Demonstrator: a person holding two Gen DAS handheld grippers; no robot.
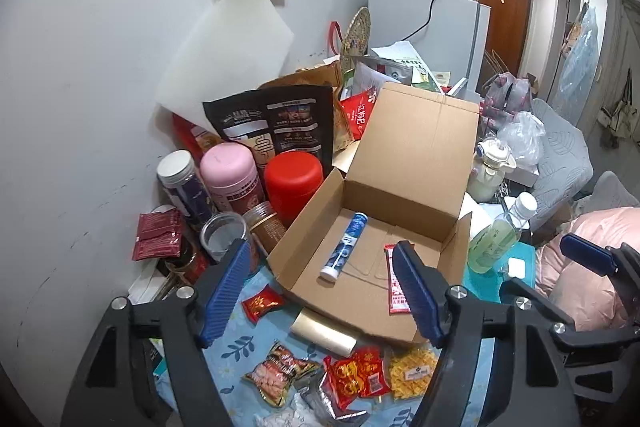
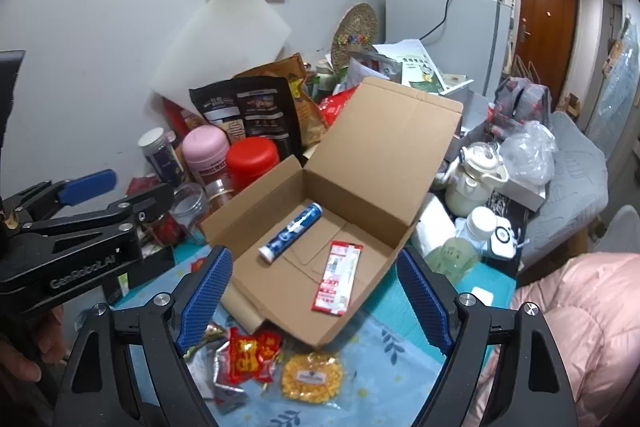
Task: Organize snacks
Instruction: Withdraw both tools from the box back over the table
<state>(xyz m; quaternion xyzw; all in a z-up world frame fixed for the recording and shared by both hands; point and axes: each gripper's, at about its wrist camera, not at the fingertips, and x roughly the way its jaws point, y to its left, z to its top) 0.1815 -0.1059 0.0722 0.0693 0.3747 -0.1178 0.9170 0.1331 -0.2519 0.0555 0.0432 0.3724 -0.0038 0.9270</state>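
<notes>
- Loose snacks lie nearest my cameras on the blue floral cloth [image 1: 248, 343]: yellow packet [image 2: 313, 379], red packet [image 2: 250, 355], shrimp-print packet [image 1: 280, 371], gold pouch [image 1: 324, 333] touching the box's near edge.
- Left gripper [image 1: 320, 291] spread wide, holding nothing; it hangs over the near-left corner of the cardboard box [image 1: 404, 163].
- Right gripper [image 2: 314, 303] also spread, nothing between its fingers, straddling the box's near wall.
- Box lid stands upright at the back; top is open to me from the front.
- Inside the box: blue tube [image 2: 290, 237] at left, red sachet [image 2: 338, 277] at right, apart, bare floor between.
- Left edge crowded: red jar [image 1: 294, 183], pink jar [image 1: 232, 173] and clear jar [image 1: 222, 235] just beside the box wall.
- Right edge: green bottle [image 1: 496, 239] close by.
</notes>
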